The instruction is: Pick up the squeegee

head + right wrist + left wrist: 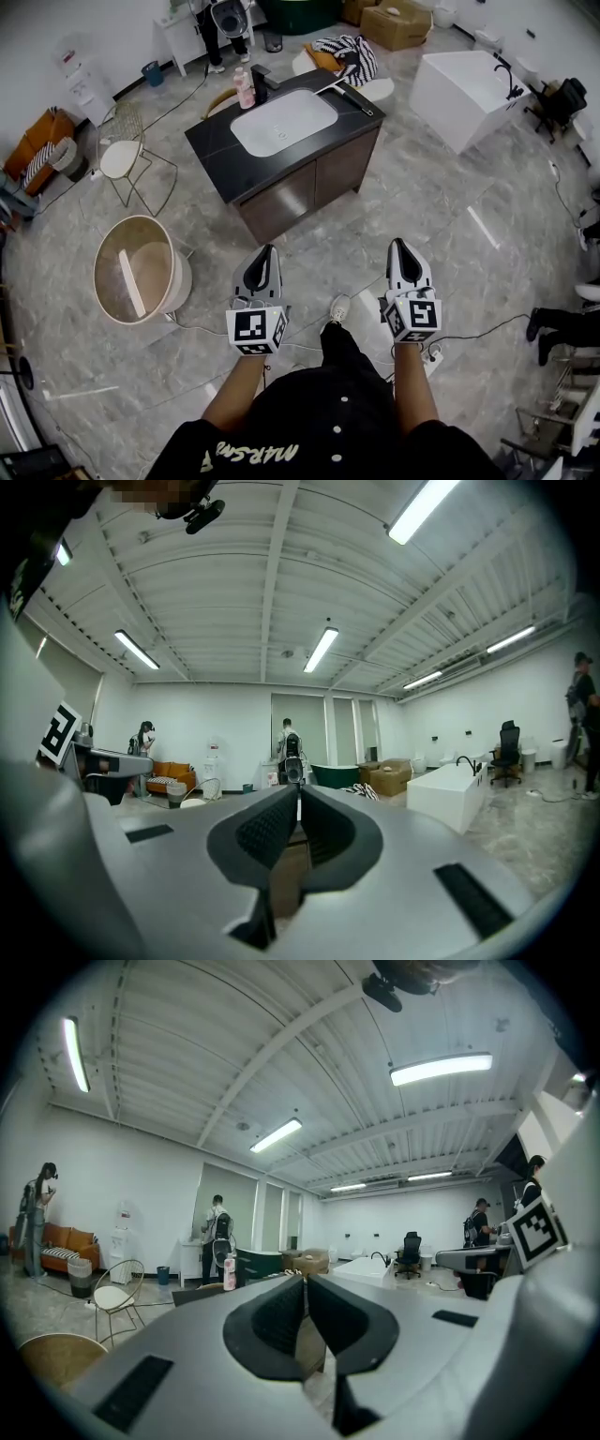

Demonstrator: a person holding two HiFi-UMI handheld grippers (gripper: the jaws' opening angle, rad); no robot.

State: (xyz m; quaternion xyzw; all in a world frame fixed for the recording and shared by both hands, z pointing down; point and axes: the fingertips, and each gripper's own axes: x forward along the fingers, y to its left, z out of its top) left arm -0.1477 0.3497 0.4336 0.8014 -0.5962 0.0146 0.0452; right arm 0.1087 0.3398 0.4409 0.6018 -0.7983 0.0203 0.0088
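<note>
The squeegee (357,99), with a pale handle and a dark blade, lies on the back right corner of the black vanity top (214,148), next to the white sink (283,122). My left gripper (271,253) and right gripper (397,246) hover side by side over the floor, well short of the cabinet's front, and point toward it. Both are shut with nothing between their pads. In the left gripper view the left gripper (306,1281) faces the cabinet. The right gripper (298,791) does the same in its own view. The squeegee cannot be made out in either gripper view.
A pink bottle (246,91) and a black faucet (261,82) stand behind the sink. A round beige tub (137,270) sits on the floor at left, a wire chair (123,159) behind it, a white bathtub (467,86) at right. Cables (487,328) cross the floor.
</note>
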